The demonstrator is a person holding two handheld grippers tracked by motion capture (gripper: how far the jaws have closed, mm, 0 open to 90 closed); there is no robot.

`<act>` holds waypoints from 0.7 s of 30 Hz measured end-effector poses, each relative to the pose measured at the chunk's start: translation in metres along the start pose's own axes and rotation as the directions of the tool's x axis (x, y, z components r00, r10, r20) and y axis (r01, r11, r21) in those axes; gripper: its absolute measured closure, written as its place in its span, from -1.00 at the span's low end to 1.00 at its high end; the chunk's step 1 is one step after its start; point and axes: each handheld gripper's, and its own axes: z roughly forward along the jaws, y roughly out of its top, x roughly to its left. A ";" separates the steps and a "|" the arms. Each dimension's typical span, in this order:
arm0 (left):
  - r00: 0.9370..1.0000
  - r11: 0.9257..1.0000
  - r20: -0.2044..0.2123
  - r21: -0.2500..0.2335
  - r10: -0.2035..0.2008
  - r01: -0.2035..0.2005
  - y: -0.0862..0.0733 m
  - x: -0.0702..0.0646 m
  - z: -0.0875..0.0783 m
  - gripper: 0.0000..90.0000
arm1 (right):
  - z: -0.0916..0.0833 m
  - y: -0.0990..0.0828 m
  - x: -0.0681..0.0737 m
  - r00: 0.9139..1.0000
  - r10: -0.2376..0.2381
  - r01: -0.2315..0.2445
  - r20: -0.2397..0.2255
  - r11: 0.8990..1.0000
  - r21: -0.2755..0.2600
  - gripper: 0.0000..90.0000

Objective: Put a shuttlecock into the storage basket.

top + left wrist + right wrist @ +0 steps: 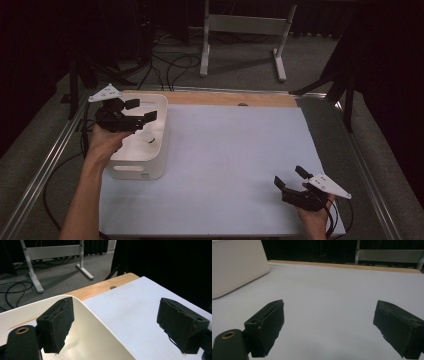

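The bench (235,160) has a white top with a wooden strip (225,98) along its far edge. A white bin (145,150) stands on the top directly below the left tongs (141,110), well apart from the right tongs (290,176).

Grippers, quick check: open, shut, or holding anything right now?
Left gripper: open, nothing between its fingers, poised over the rim of the white bin.
Right gripper: open and empty, over the white table mat.
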 end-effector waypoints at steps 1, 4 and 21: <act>1.000 1.000 0.001 0.001 0.003 -0.003 0.000 0.000 0.001 -0.72 | 0.000 0.000 0.000 1.000 -0.002 0.002 0.000 1.000 0.000 -0.78; 1.000 1.000 0.003 -0.006 0.012 -0.012 0.000 -0.004 0.003 -0.75 | 0.000 0.000 0.000 1.000 -0.003 0.003 0.002 1.000 -0.001 -0.78; 0.999 1.000 0.020 -0.009 0.029 -0.029 -0.007 -0.019 0.014 -0.73 | 0.000 0.000 -0.001 1.000 -0.001 0.001 0.002 1.000 -0.004 -0.78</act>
